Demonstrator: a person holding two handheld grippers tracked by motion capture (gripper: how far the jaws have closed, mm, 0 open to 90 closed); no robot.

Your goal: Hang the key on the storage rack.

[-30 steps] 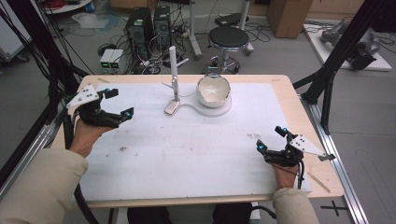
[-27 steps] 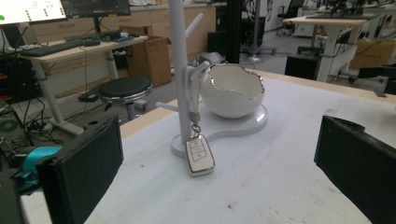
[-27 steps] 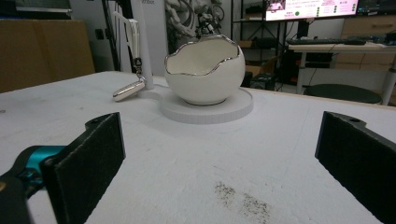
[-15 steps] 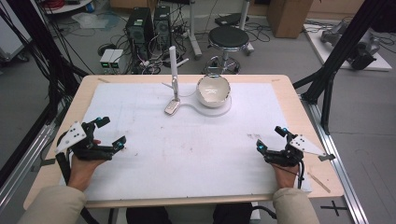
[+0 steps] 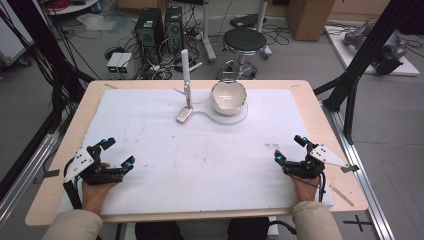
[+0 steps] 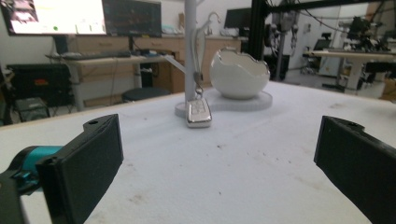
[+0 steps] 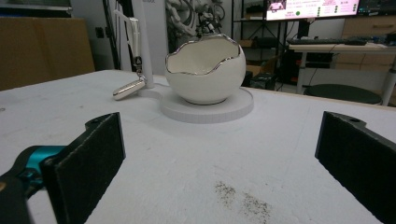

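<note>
left gripper (image 5: pixel 115 153) jaws wide, empty, near edge | key fob (image 5: pixel 183 115) hangs from stand (image 5: pixel 185 65) at far centre, beside bowl (image 5: pixel 228 97); likely light, hard, slick, swings: pinch its flat sides | right gripper (image 5: pixel 290 148) jaws wide, empty

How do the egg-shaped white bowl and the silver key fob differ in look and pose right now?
The white, silver-rimmed broken-eggshell bowl is round, open-topped and much the larger; the shiny silver key fob is small, flat and metallic. The bowl stands upright on the round white base; the fob hangs by a short chain from the white post, its lower end at the table mat. Both are at the table's far side, clear of both open tongs.
</note>
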